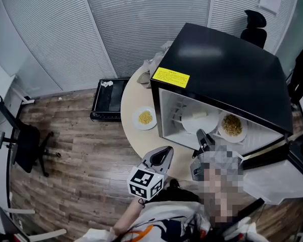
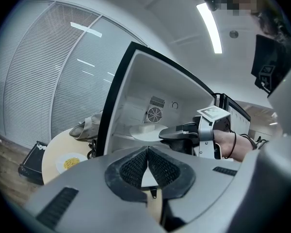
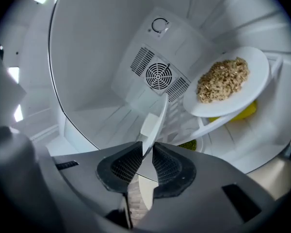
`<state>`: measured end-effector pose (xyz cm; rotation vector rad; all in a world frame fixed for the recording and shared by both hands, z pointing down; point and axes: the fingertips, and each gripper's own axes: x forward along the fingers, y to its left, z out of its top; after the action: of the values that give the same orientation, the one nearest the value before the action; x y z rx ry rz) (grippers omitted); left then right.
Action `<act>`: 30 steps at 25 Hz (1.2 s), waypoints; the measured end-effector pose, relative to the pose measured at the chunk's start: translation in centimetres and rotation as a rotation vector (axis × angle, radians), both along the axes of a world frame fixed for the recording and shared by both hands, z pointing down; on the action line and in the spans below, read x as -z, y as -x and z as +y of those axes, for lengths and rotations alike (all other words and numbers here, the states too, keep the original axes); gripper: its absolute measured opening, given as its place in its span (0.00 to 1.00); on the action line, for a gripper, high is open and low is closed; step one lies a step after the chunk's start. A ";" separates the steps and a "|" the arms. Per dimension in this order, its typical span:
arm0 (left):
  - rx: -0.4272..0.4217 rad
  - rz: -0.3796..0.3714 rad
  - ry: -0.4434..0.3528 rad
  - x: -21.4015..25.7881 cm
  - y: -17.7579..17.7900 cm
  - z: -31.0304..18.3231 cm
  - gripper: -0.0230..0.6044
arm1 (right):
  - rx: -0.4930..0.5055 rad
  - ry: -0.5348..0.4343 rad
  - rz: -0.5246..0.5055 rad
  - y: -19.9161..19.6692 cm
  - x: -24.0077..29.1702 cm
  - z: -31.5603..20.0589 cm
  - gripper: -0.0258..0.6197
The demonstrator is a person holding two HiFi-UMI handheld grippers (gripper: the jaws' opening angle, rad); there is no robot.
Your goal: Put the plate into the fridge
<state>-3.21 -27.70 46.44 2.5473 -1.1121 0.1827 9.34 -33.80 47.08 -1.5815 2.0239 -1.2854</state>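
Note:
The black mini fridge (image 1: 227, 69) stands open on the round table (image 1: 127, 97). A white plate (image 1: 198, 119) carrying a pale block lies on its shelf. My right gripper (image 1: 203, 136) reaches into the fridge. The plate's rim (image 3: 157, 115) runs edge-on between its jaws, which stand slightly apart around it (image 3: 148, 152). A second plate (image 3: 228, 81) with grain sits on the rack to the right. My left gripper (image 1: 166, 150) hangs outside the fridge front, shut and empty (image 2: 148, 152). It faces the right gripper (image 2: 167, 134) and the plate (image 2: 145, 130).
A third plate (image 1: 145, 118) with yellow food sits on the table left of the fridge. A crumpled cloth (image 1: 154, 64) lies behind it. A black box (image 1: 108, 100) stands on the floor. Office chairs (image 1: 25, 140) (image 1: 255, 26) stand at the left and the far right.

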 end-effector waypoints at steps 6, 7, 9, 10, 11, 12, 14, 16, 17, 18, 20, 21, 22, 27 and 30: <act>0.017 -0.010 0.007 -0.2 0.7 -0.4 0.06 | 0.039 -0.014 0.086 0.4 -0.1 -1.0 0.15; 0.024 -0.010 0.009 -0.3 0.9 -0.5 0.06 | 0.044 -0.016 0.100 0.5 -0.1 -1.1 0.15; 0.037 -0.011 0.012 -0.4 1.3 -0.7 0.06 | 0.049 -0.020 0.125 0.6 0.0 -1.4 0.17; 0.042 -0.012 0.014 -0.5 1.4 -0.8 0.06 | 0.052 -0.022 0.137 0.6 0.1 -1.5 0.17; 0.047 -0.012 0.015 -0.6 1.6 -0.9 0.06 | 0.057 -0.025 0.151 0.6 0.1 -1.6 0.18; 0.052 -0.012 0.017 -0.6 1.7 -0.9 0.06 | 0.065 -0.027 0.165 0.7 0.1 -1.7 0.18; 0.061 -0.014 0.018 -0.7 1.9 -1.1 0.06 | 0.091 -0.027 0.187 1.1 -0.1 -1.9 0.21; 0.067 -0.015 0.020 -0.8 2.0 -1.3 0.06 | 0.113 -0.033 0.201 1.4 -0.1 -2.2 0.26; 0.069 -0.016 0.022 -0.9 2.1 -1.4 0.06 | 0.122 -0.037 0.212 1.4 -0.1 -2.3 0.36; 0.071 -0.016 0.024 -1.0 2.1 -1.4 0.06 | 0.129 -0.039 0.231 1.5 -0.1 -2.5 0.41; 0.075 -0.017 0.027 -1.1 2.2 -1.5 0.06 | 0.140 -0.035 0.303 1.4 -0.2 -2.7 0.42; 0.077 -0.018 0.029 -1.1 2.2 -1.6 0.06 | 0.141 -0.031 0.355 1.3 -0.3 -2.8 0.44; 0.079 -0.018 0.030 -1.2 2.2 -1.7 0.06 | 0.144 -0.026 0.412 1.1 -0.3 -2.9 0.45; 0.083 -0.023 0.036 -1.4 2.2 -2.2 0.06 | 0.181 0.000 0.598 1.4 -1.4 -2.8 0.49; 0.080 -0.024 0.039 -1.5 2.0 -2.3 0.06 | 0.221 0.021 0.684 1.9 -1.6 -2.5 0.50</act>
<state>-5.16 -30.04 47.95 2.4674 -1.2052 0.2136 7.45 -36.29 48.72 -2.0548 2.6444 -0.8925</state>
